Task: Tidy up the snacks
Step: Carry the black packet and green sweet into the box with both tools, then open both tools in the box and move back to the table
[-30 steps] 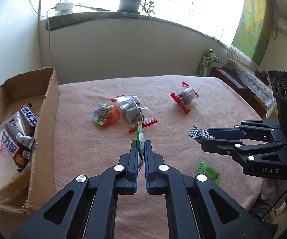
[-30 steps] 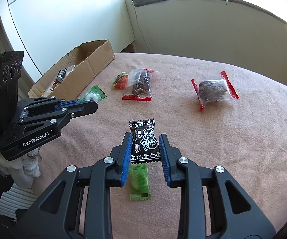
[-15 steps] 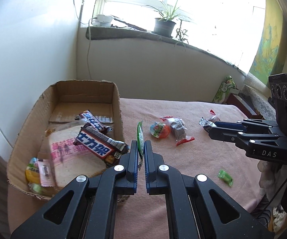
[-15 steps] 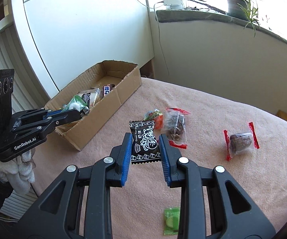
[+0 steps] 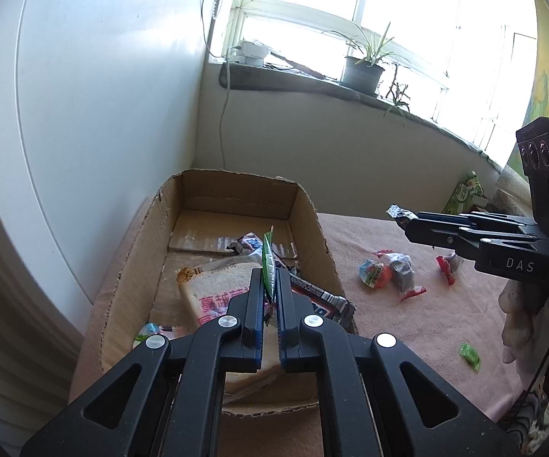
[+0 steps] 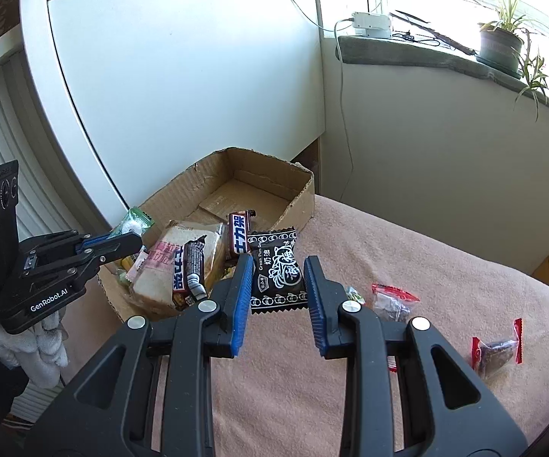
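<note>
Our own fingers hide part of the cardboard box and its bread packet. Mid-frame, our left gripper pinches a green sweet edge-on above the box. Our right gripper clamps a black wrapper with white print, centre frame, beside the box.

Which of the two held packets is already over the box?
The green candy packet in the left gripper, above the cardboard box. The black packet in the right gripper hangs beside it.
</note>
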Tool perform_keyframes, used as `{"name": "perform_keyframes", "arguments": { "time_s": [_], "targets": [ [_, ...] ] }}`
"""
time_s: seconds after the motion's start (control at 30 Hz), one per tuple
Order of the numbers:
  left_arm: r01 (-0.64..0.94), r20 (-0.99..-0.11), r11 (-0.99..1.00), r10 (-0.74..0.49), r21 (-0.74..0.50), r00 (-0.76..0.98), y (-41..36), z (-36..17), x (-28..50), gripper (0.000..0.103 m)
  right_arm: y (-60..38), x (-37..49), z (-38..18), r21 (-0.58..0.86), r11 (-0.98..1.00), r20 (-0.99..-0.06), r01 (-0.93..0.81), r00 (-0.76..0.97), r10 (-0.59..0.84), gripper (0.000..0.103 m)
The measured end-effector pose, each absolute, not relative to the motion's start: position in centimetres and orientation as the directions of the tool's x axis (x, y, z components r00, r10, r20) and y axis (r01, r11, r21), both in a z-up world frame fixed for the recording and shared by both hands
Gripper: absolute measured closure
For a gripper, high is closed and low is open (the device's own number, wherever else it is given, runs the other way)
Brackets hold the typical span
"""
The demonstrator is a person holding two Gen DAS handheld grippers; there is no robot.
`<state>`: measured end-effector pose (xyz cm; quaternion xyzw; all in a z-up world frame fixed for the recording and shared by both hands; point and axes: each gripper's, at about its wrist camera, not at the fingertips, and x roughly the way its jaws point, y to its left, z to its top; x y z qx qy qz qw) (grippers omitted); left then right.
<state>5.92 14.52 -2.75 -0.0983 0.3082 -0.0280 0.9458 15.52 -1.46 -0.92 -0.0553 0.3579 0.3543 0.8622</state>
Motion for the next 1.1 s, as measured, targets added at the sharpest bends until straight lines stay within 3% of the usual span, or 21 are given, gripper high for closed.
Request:
{"name": "perform_keyframes", "arguments": {
  "time_s": [1.1],
  "targets": [
    [-0.060,-0.594,0.980,-0.065,-0.188,0.802,17.3,-3.5,7.6,0.098,8.6,19.5,-3.5,0.177,0.683,-0.707,-0.709,0.391,0.589,0.074]
  ]
}}
